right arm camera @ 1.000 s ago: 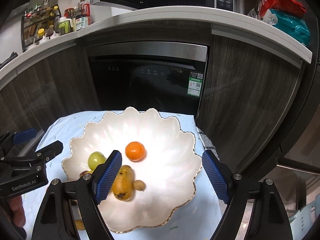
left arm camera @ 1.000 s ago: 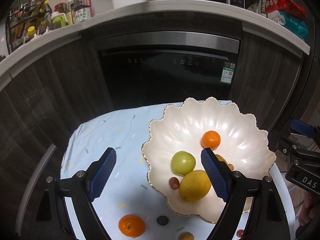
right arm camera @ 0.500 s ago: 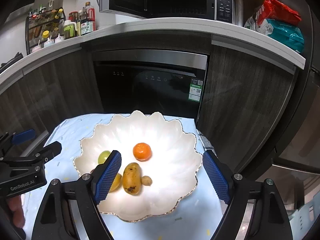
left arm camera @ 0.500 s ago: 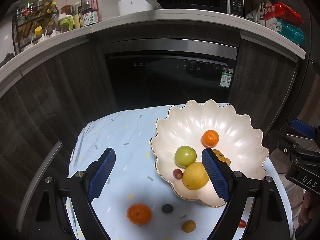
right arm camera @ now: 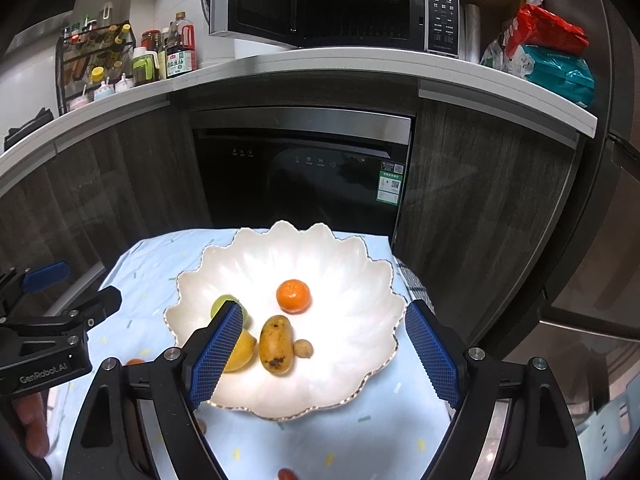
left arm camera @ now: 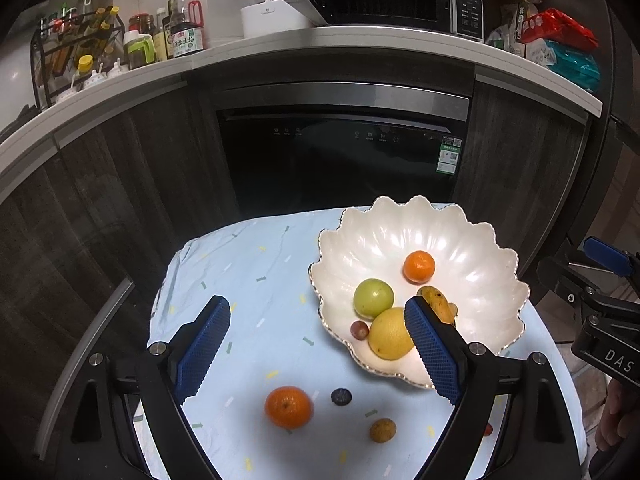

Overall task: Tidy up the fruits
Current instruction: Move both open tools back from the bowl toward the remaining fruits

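Note:
A white scalloped bowl (left arm camera: 472,240) (right arm camera: 352,280) sits on the pale blue cloth (left arm camera: 248,280). It holds a tangerine (left arm camera: 418,267) (right arm camera: 293,296), a green fruit (left arm camera: 373,298), a yellow lemon (left arm camera: 390,334), a small mango (right arm camera: 276,345), a brown longan (right arm camera: 303,348) and a red grape (left arm camera: 359,330). On the cloth near me lie an orange (left arm camera: 288,407), a dark round fruit (left arm camera: 341,396) and a brown longan (left arm camera: 382,430). My left gripper (left arm camera: 316,346) hangs open and empty above the cloth. My right gripper (right arm camera: 324,350) is open and empty over the bowl.
A dark built-in dishwasher (left arm camera: 340,160) and wood cabinet fronts stand right behind the small table. The counter above carries a microwave (right arm camera: 340,4), sauce bottles (left arm camera: 184,32) and snack packs (right arm camera: 552,56). A red fruit (right arm camera: 287,474) lies at the cloth's near edge.
Both grippers have drawn back and risen a little, so the bowl looks smaller and farther. More loose fruit on the near cloth has come into the left wrist view.

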`<state>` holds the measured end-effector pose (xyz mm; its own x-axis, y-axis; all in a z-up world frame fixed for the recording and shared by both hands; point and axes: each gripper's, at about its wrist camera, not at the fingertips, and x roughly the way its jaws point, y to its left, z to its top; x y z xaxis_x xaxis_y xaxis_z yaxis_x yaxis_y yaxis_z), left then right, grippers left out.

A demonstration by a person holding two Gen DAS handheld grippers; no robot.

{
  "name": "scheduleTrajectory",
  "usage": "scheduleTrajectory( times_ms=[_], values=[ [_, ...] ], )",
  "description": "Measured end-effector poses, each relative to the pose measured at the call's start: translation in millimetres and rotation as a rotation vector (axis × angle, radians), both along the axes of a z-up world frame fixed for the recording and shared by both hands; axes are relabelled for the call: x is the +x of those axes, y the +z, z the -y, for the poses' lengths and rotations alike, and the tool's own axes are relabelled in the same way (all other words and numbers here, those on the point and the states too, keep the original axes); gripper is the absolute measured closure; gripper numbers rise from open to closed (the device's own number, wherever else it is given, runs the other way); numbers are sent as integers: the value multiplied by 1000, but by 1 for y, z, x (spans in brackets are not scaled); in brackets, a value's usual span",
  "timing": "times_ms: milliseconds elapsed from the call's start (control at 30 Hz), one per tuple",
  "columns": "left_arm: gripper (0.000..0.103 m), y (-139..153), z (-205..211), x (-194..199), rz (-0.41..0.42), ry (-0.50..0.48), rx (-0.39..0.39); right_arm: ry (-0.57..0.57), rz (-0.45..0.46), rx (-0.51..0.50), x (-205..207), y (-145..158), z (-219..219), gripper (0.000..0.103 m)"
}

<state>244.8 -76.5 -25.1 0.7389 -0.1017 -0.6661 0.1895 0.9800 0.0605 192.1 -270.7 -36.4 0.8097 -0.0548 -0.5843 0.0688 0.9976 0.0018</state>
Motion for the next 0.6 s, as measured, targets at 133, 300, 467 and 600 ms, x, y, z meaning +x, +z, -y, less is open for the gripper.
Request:
scheduleTrajectory(
  times_ms=[133, 300, 467, 600],
  values=[
    [13, -2, -2, -9, 0, -7, 9, -3, -5, 8, -7, -4, -1, 19],
    [13, -5, -4, -19, -4, -11, 13, -5, -14, 18, -18, -11, -4, 19],
    [13, -9, -6, -27, -7, -15, 17, -3, -23, 25, -26, -15, -5, 19],
    [13, -12, -6, -34, -10, -21, 21, -2, -28, 25, -33, -19, -5, 19]
  ],
)
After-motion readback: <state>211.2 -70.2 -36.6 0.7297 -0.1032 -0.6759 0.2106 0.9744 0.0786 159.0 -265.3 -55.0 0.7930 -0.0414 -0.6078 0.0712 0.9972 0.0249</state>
